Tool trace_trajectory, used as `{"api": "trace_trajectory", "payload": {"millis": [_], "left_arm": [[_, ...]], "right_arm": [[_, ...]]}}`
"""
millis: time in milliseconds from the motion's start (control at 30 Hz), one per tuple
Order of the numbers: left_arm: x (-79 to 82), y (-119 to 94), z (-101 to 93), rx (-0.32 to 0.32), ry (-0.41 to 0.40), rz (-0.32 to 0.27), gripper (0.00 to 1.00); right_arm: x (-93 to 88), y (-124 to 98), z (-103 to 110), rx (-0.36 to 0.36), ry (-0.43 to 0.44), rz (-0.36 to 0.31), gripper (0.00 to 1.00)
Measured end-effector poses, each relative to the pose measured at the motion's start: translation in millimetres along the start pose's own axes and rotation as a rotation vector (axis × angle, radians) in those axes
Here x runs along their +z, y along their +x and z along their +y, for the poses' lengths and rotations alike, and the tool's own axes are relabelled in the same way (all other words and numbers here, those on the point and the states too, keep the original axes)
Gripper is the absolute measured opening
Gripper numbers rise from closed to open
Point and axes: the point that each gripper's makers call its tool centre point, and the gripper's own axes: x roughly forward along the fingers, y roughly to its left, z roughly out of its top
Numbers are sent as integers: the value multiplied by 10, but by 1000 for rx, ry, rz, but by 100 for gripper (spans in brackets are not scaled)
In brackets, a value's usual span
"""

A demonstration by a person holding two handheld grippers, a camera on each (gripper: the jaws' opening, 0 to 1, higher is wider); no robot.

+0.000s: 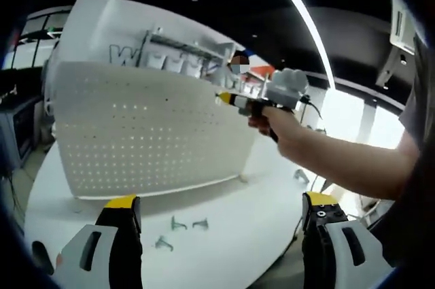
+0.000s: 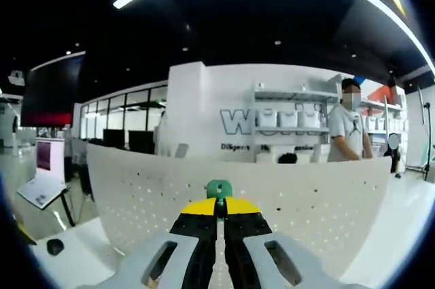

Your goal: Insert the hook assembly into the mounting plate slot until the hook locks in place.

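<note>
Here, at the near left of the left gripper view, the left gripper (image 1: pixel 221 224) hangs low over the white table (image 1: pixel 272 187) with its jaws spread wide and nothing between them; just beyond lie 3 spare hooks (image 1: pixel 180 229) loose on the tabletop. Behind them stands the perforated mounting plate (image 1: pixel 149 136), upright and leaning a little. Further right a hand (image 1: pixel 272 120) holds the right gripper (image 1: pixel 228 98) up at the plate's top right edge. In the right gripper view its jaws are pressed together on a small green hook assembly (image 2: pixel 219 189), whose tip sits just before the plate's upper holes; whether it touches the plate I cannot tell. To do this step well, I judge the hook's tab should be squared to 1 slot, pushed straight in, then eased down until it catches, with the free gripper ready to steady the plate. No containers stand on the table; the far shelf (image 2: pixel 289 120) carries white tubs whose contents cannot be made out
</note>
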Motion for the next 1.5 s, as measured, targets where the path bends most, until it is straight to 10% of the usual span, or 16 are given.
{"api": "trace_trajectory", "payload": {"millis": [633,1500], "left_arm": [[11,-23,310,52,-33,7,100],[-2,20,338,57,-53,17,100]], "right_arm": [[-90,431,162,-10,14,-35,0],[-284,477,181,-134,16,-41,0]]}}
